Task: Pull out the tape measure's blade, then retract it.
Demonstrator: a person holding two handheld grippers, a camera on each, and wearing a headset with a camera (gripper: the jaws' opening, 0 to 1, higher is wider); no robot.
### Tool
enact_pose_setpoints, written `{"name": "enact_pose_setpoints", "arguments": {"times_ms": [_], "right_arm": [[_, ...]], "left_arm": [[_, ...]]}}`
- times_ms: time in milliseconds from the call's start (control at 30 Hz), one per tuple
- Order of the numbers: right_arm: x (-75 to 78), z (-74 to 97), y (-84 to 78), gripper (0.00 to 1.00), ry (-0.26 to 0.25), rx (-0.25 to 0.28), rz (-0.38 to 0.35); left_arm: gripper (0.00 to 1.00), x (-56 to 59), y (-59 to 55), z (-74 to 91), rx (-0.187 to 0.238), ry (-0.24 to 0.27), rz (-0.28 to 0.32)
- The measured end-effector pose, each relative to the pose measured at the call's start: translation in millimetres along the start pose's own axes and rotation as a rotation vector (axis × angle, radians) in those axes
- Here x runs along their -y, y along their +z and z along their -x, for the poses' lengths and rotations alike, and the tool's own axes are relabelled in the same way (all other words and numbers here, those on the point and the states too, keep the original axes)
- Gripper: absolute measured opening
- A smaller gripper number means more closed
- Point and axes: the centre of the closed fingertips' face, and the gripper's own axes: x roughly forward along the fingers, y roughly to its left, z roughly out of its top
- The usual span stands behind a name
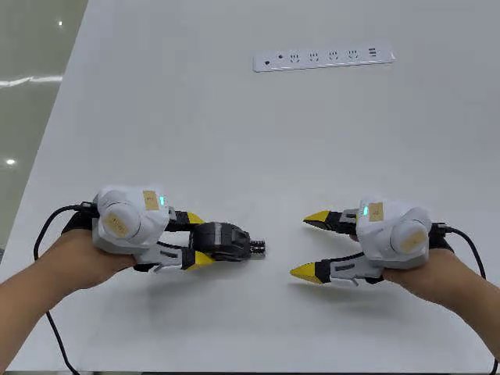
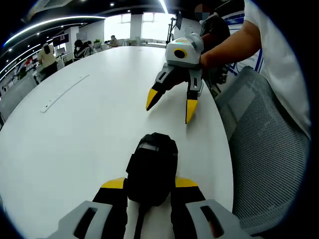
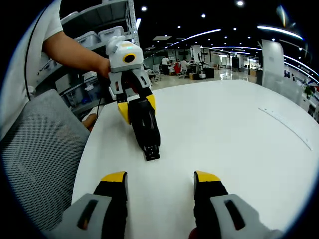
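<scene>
The tape measure (image 1: 225, 241) sits in the lower left of the head view. It is a blocky black case with a matte, rubbery look and ribbed sides, and a small dark tab pokes out of its end towards the frame's centre. The left gripper (image 1: 199, 239) is clamped on it, with a yellow-tipped jaw pressed to each flank. The gripper's rounded white shell is glossy plastic with tan stickers.

In the lower right of the head view, the right gripper (image 1: 311, 244) holds nothing. Its two tapered black jaws with yellow tips are spread wide, and they point at the tape measure across a bare gap.

The tabletop (image 1: 234, 133) is smooth, matte white and faintly reflective. In the gripper views its edge is rounded. A long white power strip (image 1: 323, 58) lies flat near the top of the head view, well apart from both grippers. A black cable (image 1: 43, 234) loops off the left wrist.

A grey mesh chair back (image 2: 269, 149) fills the right side of the left gripper view. Behind it is an open office with a dark ceiling, strip lights, distant desks and a few people.
</scene>
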Motion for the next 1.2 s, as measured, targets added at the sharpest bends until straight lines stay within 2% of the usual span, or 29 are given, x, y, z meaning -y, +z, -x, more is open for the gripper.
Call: {"name": "enact_pose_setpoints", "arguments": {"times_ms": [767, 1200], "right_arm": [[-7.7, -37.2, 13.5, 0.35, 0.066, 0.029, 0.073], [-10.2, -51.1, 16.0, 0.31, 0.087, 0.029, 0.097]], "left_arm": [[0.31, 0.2, -0.8, 0.1, -0.017, -0.006, -0.001], [0.31, 0.7, -0.8, 0.1, -0.023, -0.012, -0.004]]}}
